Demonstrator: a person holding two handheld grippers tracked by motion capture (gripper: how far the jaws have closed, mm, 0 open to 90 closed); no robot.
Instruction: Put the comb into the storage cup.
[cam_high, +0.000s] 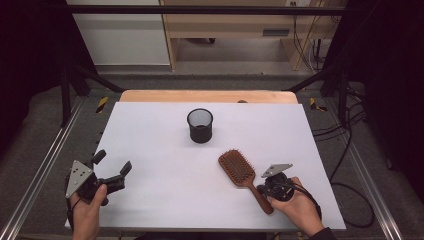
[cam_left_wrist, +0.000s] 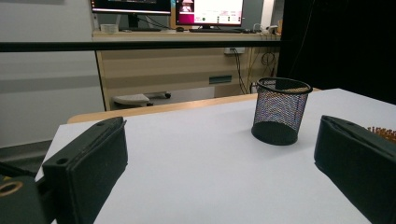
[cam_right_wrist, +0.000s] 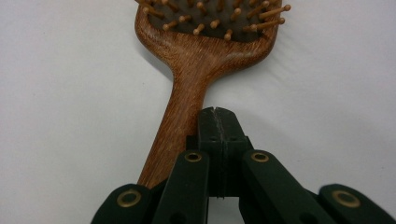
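While lying bristles-up at lower right of the high view on the white desk (cam_high: 150, 130), hairbrush (cam_high: 239, 170) within reach of right gripper (cam_high: 265, 189), fingers pressed together beside its handle, pinching nothing; left gripper (cam_high: 111, 167) fingers spread, idle; mesh cup (cam_high: 200, 125) upright mid-desk, likely destination.
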